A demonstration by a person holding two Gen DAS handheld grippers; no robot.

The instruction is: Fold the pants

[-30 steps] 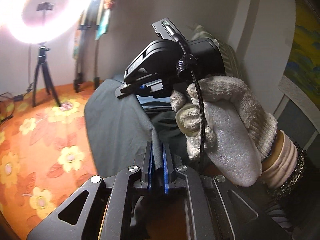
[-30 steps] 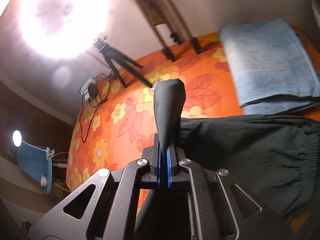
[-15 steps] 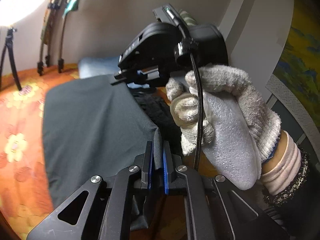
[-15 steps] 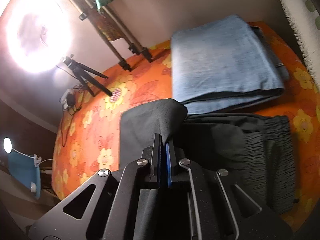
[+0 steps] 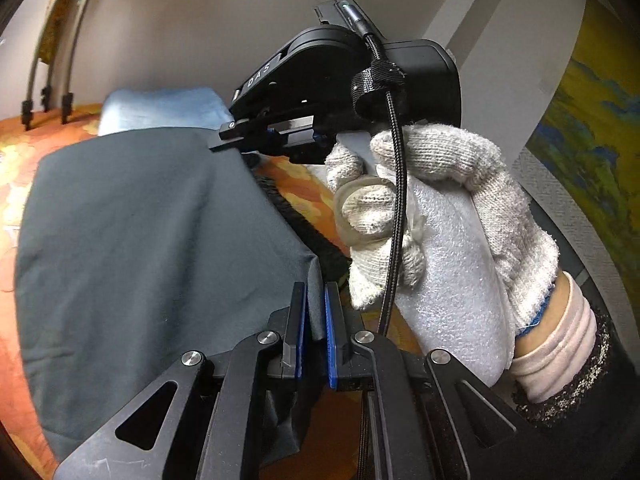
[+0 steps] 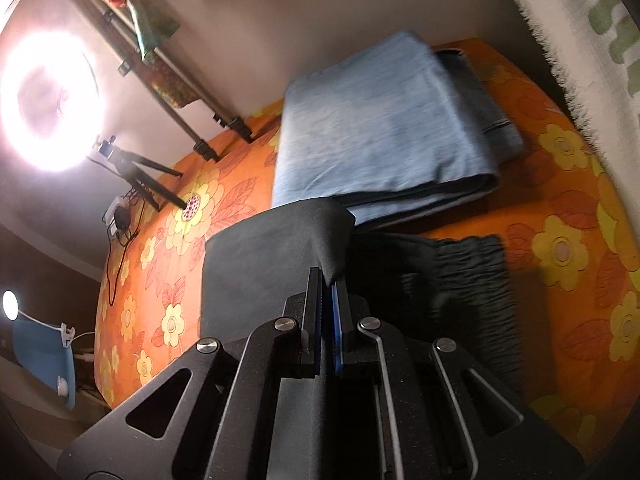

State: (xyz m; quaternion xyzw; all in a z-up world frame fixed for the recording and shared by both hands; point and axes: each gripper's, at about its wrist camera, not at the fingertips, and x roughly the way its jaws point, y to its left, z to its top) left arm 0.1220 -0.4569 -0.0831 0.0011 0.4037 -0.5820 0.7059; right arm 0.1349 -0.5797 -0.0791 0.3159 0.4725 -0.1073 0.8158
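Observation:
Dark grey pants (image 5: 140, 240) lie on an orange flowered bedspread (image 6: 568, 248). My left gripper (image 5: 316, 292) is shut on a corner of the folded-over pant layer, which stretches away to the left. My right gripper (image 6: 327, 284) is shut on another corner of the same dark pants (image 6: 264, 256), lifted over the lower layer. The gathered elastic waistband (image 6: 472, 276) lies flat to its right. In the left wrist view, a gloved hand (image 5: 440, 216) holds the right gripper's black body (image 5: 340, 92) above the pants.
A folded light blue cloth (image 6: 380, 128) lies just beyond the pants near the wall. A ring light (image 6: 48, 100) on a tripod (image 6: 136, 176) and leaning stand legs (image 6: 208, 120) stand at the far left. A white and green towel (image 6: 580, 40) hangs at right.
Both grippers carried the pant edge across toward the waistband side and lower. The folded layer now covers more of the pants, and the blue cloth has come closer in view.

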